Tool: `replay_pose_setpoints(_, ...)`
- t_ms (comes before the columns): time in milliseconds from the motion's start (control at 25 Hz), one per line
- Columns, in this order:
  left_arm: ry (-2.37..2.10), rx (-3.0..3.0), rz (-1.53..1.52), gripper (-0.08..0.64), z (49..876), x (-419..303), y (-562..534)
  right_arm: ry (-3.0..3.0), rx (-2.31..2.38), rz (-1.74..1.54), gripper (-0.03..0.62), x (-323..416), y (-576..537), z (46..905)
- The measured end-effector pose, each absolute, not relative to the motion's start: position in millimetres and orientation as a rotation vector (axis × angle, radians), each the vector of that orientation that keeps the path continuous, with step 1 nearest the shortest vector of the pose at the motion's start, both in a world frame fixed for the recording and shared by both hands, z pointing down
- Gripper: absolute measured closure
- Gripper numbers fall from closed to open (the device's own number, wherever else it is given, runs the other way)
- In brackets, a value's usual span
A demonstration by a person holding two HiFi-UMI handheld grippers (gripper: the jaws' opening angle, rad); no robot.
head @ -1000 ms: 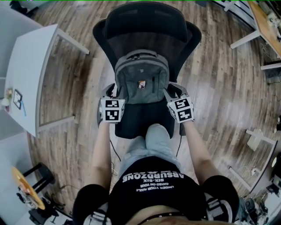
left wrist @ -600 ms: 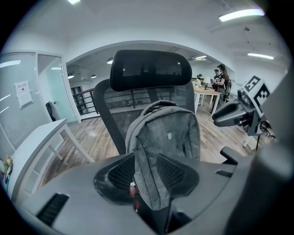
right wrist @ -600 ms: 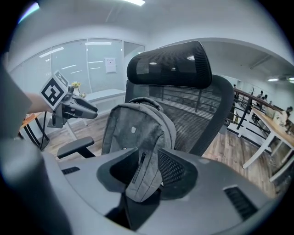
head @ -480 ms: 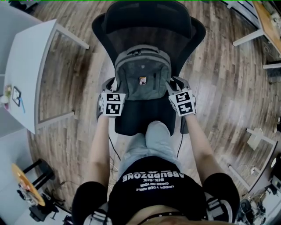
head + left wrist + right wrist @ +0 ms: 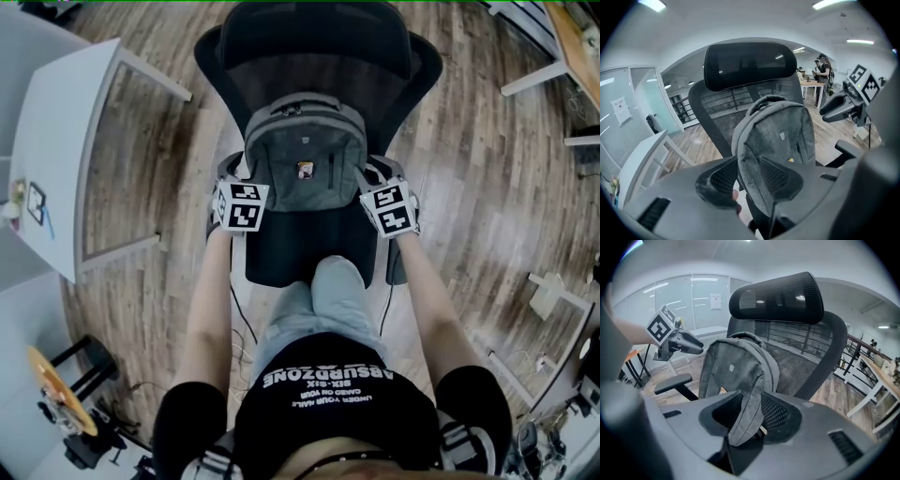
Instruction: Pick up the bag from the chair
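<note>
Bag (image 5: 302,155) stands upright on the chair (image 5: 317,56) seat, back against the mesh backrest. Left gripper (image 5: 747,174) is closed on the bag's left side edge. Right gripper (image 5: 751,416) is closed on the right edge (fabric fills the gap between each pair of pads). A person's knee is just before the seat.

The grey fabric backpack (image 5: 303,155) bears a small orange tag; the black mesh office chair (image 5: 319,56) stands on a streaked brown wood-plank floor (image 5: 469,187) beside a white table (image 5: 56,141). The left gripper (image 5: 749,176) and right gripper (image 5: 751,416) have dull grey jaws and white cubes with black square markers. The person's black shirt (image 5: 328,412) carries white lettering.
</note>
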State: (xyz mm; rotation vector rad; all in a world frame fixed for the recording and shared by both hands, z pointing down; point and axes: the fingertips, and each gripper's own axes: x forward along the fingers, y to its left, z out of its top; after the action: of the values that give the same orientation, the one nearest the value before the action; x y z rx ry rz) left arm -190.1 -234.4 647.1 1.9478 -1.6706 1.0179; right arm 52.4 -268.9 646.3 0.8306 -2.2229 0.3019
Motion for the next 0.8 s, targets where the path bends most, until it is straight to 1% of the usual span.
replay_pose_setpoints(640, -1.657, 1.885, 1.042, 0.425, 673.5, -198.4, -247.2, -2.137, 0.857, 0.325, 0.443, 46.6, -305.3, 677.4)
replay_pose_setpoints(800, -1.659, 1.846, 0.982, 0.425, 682.2, -200.6, -252.1, -2.098, 0.888, 0.341, 0.439, 46.9, -311.3, 689.4)
